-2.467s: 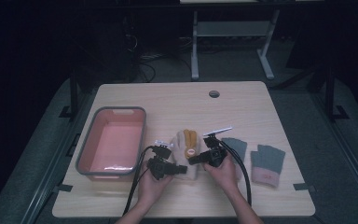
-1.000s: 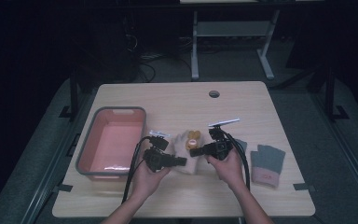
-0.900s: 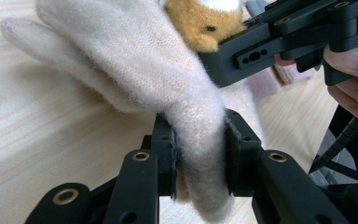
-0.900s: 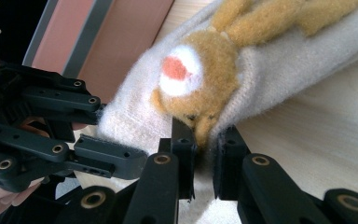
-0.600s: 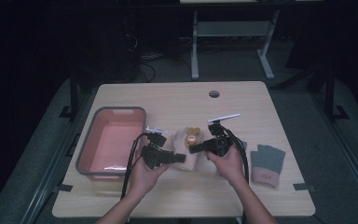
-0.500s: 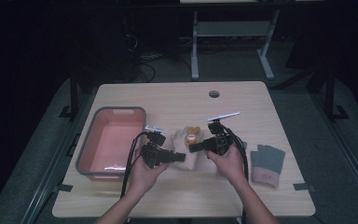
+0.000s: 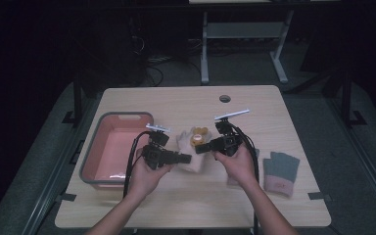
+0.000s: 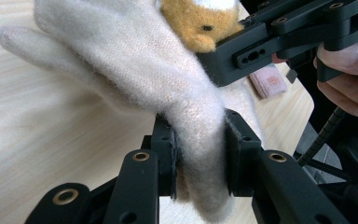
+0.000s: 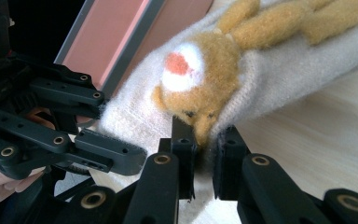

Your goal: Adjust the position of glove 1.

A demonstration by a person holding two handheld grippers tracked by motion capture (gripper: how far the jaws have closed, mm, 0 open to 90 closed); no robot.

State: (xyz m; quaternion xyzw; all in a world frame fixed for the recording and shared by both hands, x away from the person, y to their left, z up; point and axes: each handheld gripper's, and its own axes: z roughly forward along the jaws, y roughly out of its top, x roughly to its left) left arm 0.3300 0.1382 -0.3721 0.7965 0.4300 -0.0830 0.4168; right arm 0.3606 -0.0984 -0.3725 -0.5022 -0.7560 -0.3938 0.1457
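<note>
The shallow pink plastic tub point(image 7: 112, 147) sits at the table's point(image 7: 186, 100) left. The fuzzy cream knit glove point(image 7: 192, 147) lies just right of it. The grey knit glove with a pink cuff point(image 7: 280, 171) lies far right.

Your light wood table point(image 7: 186, 98), grommet hole point(image 7: 224, 98) near the far edge.
On it: pink bin point(image 7: 112, 152) left, grey fingerless gloves point(image 7: 280, 171) right.

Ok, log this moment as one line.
left tongs: shut on cream glove | right tongs: shut on cream glove | glove: between both tongs, beside pink tub | grey gloves: on table
</note>
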